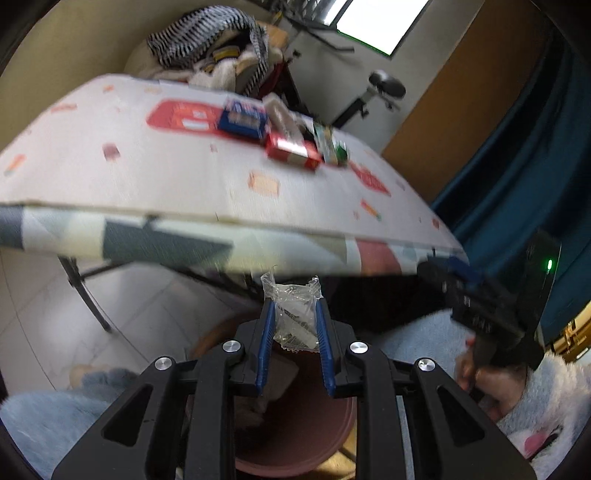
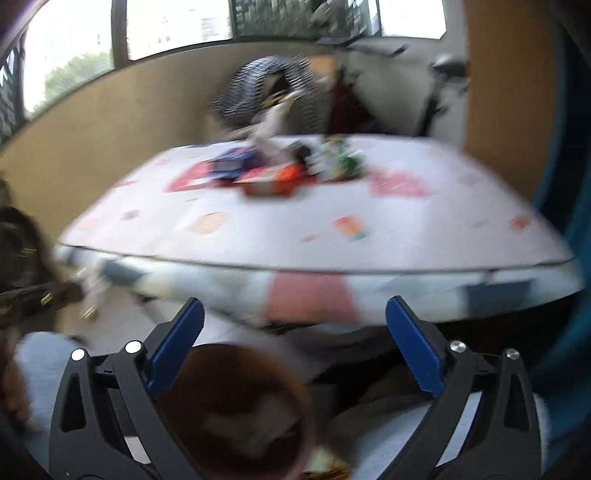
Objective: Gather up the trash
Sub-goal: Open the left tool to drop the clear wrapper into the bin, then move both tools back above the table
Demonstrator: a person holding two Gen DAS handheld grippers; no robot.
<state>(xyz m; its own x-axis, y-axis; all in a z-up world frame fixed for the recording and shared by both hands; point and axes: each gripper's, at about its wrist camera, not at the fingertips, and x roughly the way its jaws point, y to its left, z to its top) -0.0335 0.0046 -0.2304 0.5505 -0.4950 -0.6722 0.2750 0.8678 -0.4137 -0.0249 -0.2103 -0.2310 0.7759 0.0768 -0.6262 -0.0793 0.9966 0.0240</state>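
My left gripper (image 1: 294,314) is shut on a crumpled clear plastic wrapper (image 1: 293,314) and holds it below the table edge, above a pink trash bin (image 1: 295,435) that has some pale trash inside. My right gripper (image 2: 295,314) is open and empty, just above the same bin (image 2: 236,406), and shows in the left wrist view (image 1: 476,295) at the right. On the table (image 1: 147,177) lie a blue packet (image 1: 242,120), a red box (image 1: 293,151) and a green carton (image 1: 328,146); they also show blurred in the right wrist view (image 2: 277,173).
The table's patterned cloth hangs over its front edge (image 2: 314,291). A folding table leg (image 1: 86,291) stands at the left. A striped bag on piled things (image 1: 207,33) sits behind the table. A blue curtain (image 1: 535,155) hangs at the right. My light blue fleece sleeves (image 1: 48,417) frame the bin.
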